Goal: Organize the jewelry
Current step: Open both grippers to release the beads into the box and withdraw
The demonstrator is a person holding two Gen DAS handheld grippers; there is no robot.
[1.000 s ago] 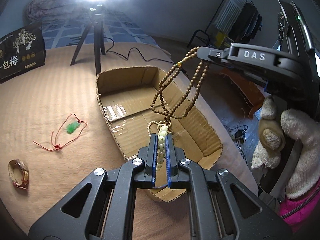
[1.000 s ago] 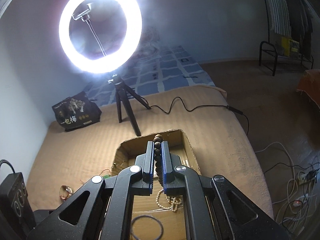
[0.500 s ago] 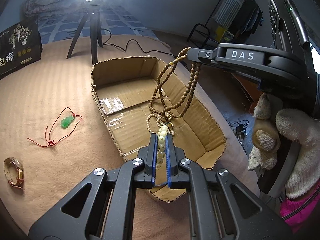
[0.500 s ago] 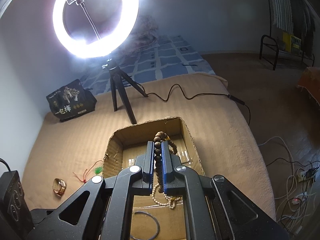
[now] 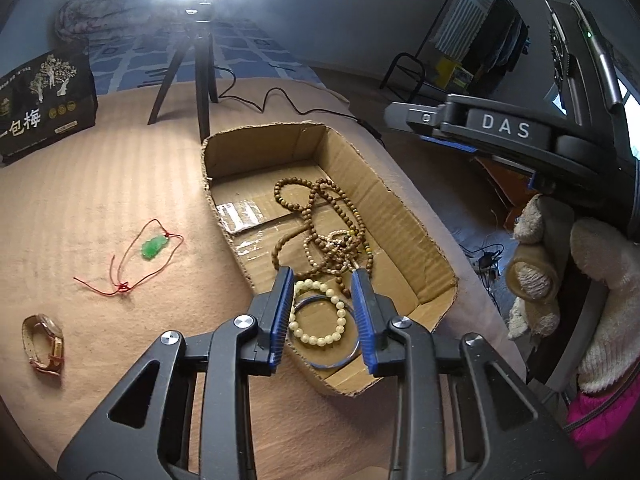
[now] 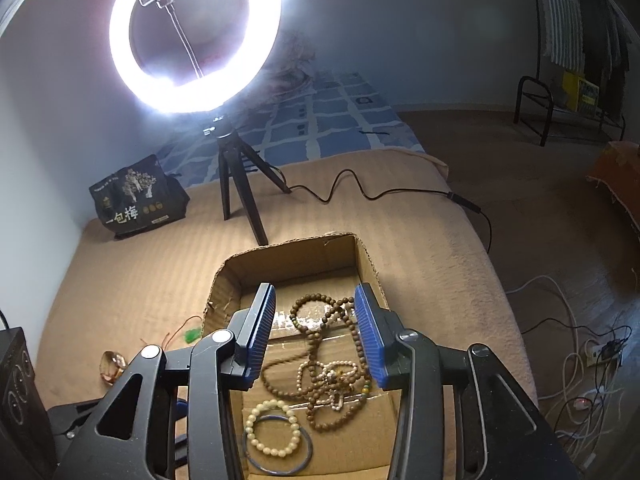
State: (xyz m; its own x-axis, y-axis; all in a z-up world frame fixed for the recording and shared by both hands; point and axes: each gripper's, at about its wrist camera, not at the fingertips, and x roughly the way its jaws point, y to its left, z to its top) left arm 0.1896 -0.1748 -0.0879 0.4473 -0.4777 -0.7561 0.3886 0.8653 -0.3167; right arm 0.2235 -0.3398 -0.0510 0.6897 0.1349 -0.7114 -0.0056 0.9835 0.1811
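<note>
Now I have both tools over the cardboard box (image 5: 416, 236), and both are released: the left gripper (image 5: 323, 280) has its blue pads spread wide with nothing between them, and the right gripper (image 6: 316, 300) is spread just the same, empty. Through the left wrist camera the long brown bead necklace (image 5: 320, 216) lies in loose loops on the box floor at about 12 o'clock from my fingertips, tangled with a finer strand of small pale beads (image 5: 324, 248). Closer in, framed between the left pads, a cream bead bracelet (image 5: 320, 312) lies inside a thin blue bangle (image 5: 340, 360), both flat on the cardboard at the near end of the box. From the right wrist camera I see the same heap, the brown necklace (image 6: 320, 344) spreading between the pads and the cream bracelet (image 6: 272, 428) at roughly 7 o'clock below them. Outside the box, on the tan blanket (image 5: 100, 184), a green pendant on a red cord (image 5: 154, 249) lies at 10 o'clock from the left gripper, well apart from the box wall, and a wristwatch (image 5: 44, 344) lies farther out at 9 o'clock. A ring light on a black tripod (image 6: 236, 184) stands beyond the box at 12 o'clock, with a black printed bag (image 6: 136, 196) near it at 11 o'clock.
</note>
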